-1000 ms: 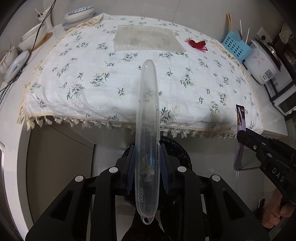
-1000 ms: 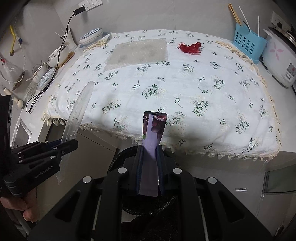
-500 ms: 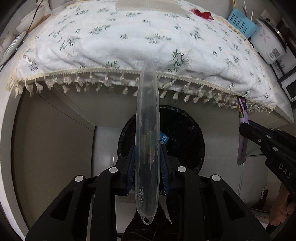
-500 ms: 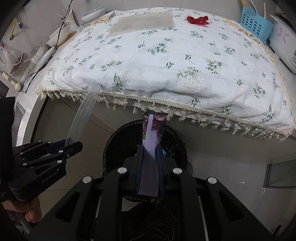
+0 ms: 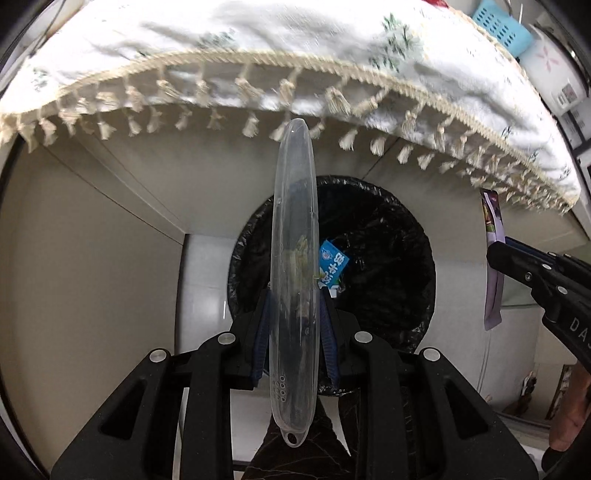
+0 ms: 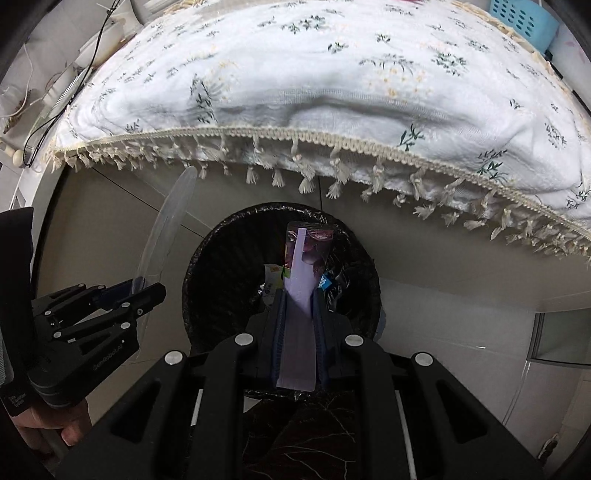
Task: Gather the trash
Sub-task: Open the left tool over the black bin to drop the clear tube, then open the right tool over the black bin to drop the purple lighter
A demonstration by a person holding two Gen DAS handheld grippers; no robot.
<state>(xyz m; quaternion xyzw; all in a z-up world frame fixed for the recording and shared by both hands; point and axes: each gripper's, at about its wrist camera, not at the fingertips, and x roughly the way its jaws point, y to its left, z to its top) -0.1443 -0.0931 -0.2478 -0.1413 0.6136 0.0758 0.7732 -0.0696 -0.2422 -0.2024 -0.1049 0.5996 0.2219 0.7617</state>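
1. Currently, the left tongs (image 5: 293, 314) are clamped on a clear plastic toothbrush case (image 5: 294, 258), which stands lengthwise between the blue pads.
2. The right tongs (image 6: 299, 317) are closed tight on a purple snack wrapper (image 6: 304, 266), its printed end projecting forward.
3. Both items sit over the open mouth of a bin lined with a black bag (image 5: 388, 258), below the counter edge.
4. A blue packet (image 5: 332, 267) lies inside the bin.
5. A white floral tablecloth (image 6: 332, 92) with tassel fringe covers the counter above.
6. A blue basket (image 6: 521, 18) stands at the far right of the counter.
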